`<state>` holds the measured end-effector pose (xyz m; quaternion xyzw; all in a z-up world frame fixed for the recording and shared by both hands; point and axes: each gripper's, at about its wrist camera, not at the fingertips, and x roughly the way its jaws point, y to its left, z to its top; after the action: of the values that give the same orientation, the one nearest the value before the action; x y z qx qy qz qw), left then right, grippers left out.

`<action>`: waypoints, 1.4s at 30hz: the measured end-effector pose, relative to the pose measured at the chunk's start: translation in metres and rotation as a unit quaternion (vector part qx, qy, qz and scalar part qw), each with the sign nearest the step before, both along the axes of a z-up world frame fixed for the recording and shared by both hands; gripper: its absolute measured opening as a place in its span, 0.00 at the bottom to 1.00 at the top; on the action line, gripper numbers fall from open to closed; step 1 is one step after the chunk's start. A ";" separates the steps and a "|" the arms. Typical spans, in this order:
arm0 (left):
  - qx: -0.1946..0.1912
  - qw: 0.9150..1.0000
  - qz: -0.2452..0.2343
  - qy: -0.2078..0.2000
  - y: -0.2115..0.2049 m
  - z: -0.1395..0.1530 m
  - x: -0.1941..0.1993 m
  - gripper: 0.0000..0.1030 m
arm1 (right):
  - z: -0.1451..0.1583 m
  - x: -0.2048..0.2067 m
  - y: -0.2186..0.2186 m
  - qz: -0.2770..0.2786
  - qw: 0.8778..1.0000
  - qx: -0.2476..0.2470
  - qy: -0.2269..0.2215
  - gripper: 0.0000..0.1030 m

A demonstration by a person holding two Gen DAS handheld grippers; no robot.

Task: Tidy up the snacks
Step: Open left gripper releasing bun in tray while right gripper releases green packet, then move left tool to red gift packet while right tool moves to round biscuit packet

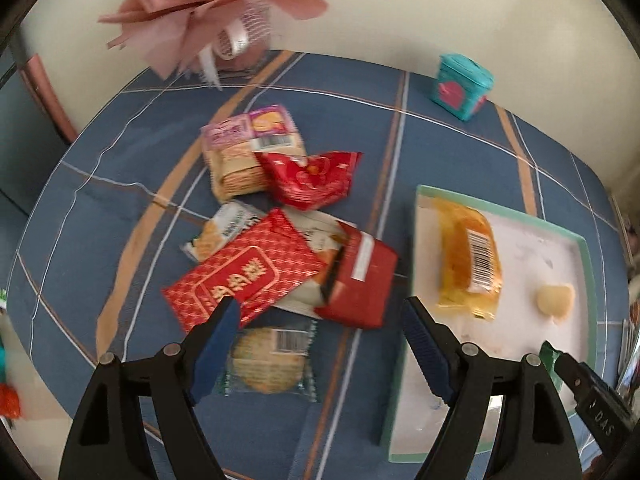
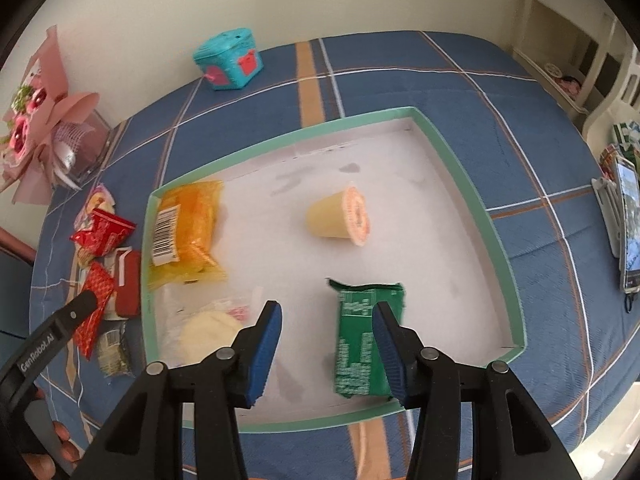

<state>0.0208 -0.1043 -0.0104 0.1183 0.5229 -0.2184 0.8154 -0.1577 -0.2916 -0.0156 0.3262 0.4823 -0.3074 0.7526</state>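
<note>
My left gripper (image 1: 320,320) is open and empty above a pile of snacks on the blue plaid cloth. The pile holds a red and gold packet (image 1: 244,276), a red box (image 1: 360,280), a red flowered packet (image 1: 312,178), a pink biscuit pack (image 1: 248,148) and a round cracker pack (image 1: 268,364). To the right lies a white tray with a green rim (image 2: 498,256). In it are a yellow packet (image 2: 184,224), a jelly cup (image 2: 340,216) on its side, a clear-wrapped pale snack (image 2: 204,328) and a green packet (image 2: 360,340). My right gripper (image 2: 326,320) is open over the tray, its right finger overlapping the green packet, which lies flat.
A teal tin (image 2: 228,58) stands at the back by the wall. A pink paper bouquet (image 2: 44,128) sits at the back left corner. At the table's right edge a phone (image 2: 628,232) leans on a stand. A hand (image 2: 60,440) grips the left tool.
</note>
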 end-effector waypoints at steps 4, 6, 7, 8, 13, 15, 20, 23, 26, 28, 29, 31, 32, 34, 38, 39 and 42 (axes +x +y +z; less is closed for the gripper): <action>0.001 1.000 0.003 -0.005 0.006 0.000 0.005 0.90 | 0.002 0.011 0.011 0.010 1.000 -0.001 0.000 0.63; 0.004 1.000 0.000 -0.012 0.008 0.001 0.004 0.94 | 0.003 0.017 0.016 0.018 1.000 -0.003 0.002 0.72; 0.005 1.000 -0.001 -0.015 0.008 0.001 0.003 0.94 | 0.003 0.020 0.020 0.023 1.000 -0.004 0.004 0.73; 0.004 1.000 -0.002 -0.016 0.008 0.002 0.003 0.94 | 0.002 0.023 0.022 0.027 1.000 -0.005 0.005 0.76; 0.006 1.000 0.002 -0.016 0.014 0.000 0.009 0.96 | 0.000 0.034 0.033 0.041 0.999 -0.013 0.012 0.93; 0.005 1.000 0.005 -0.014 0.018 -0.001 0.012 0.97 | 0.000 0.037 0.037 0.043 0.999 -0.015 0.011 1.00; 0.003 1.000 0.015 -0.009 0.032 -0.004 0.022 0.97 | 0.002 0.048 0.049 0.053 0.998 -0.019 0.005 1.00; 0.004 1.000 0.024 -0.006 0.045 -0.006 0.033 0.97 | 0.002 0.058 0.059 0.063 0.998 -0.017 0.001 1.00; 0.002 0.999 0.042 -0.002 0.062 -0.007 0.046 0.97 | 0.002 0.071 0.073 0.078 0.997 -0.012 -0.004 1.00; -0.001 0.998 0.055 0.002 0.073 -0.008 0.054 0.97 | 0.003 0.079 0.081 0.089 0.996 -0.012 -0.007 1.00; -0.001 0.998 0.061 0.004 0.078 -0.009 0.058 0.97 | 0.003 0.084 0.087 0.097 0.995 -0.013 -0.008 1.00; -0.001 0.997 0.074 0.011 0.091 -0.013 0.067 0.97 | 0.004 0.093 0.098 0.110 0.994 -0.014 -0.009 1.00; -0.002 0.997 0.079 0.013 0.095 -0.015 0.070 0.97 | 0.004 0.099 0.106 0.121 0.993 -0.016 -0.009 1.00; -0.004 0.996 0.088 0.020 0.105 -0.019 0.075 0.97 | 0.006 0.108 0.118 0.135 0.990 -0.034 -0.004 1.00; -0.005 0.995 0.095 0.029 0.117 -0.025 0.082 0.97 | 0.009 0.120 0.135 0.152 0.988 -0.040 -0.013 1.00; -0.004 0.995 0.096 0.030 0.119 -0.026 0.083 0.97 | 0.009 0.121 0.137 0.154 0.987 -0.041 -0.017 1.00; -0.001 0.995 0.097 0.034 0.124 -0.030 0.086 0.97 | 0.010 0.127 0.145 0.163 0.986 -0.040 -0.025 1.00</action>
<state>0.1068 0.0192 -0.0405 0.0586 0.5593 -0.1428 0.8145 -0.0307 -0.1466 -0.0057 0.2205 0.4975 -0.1918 0.8167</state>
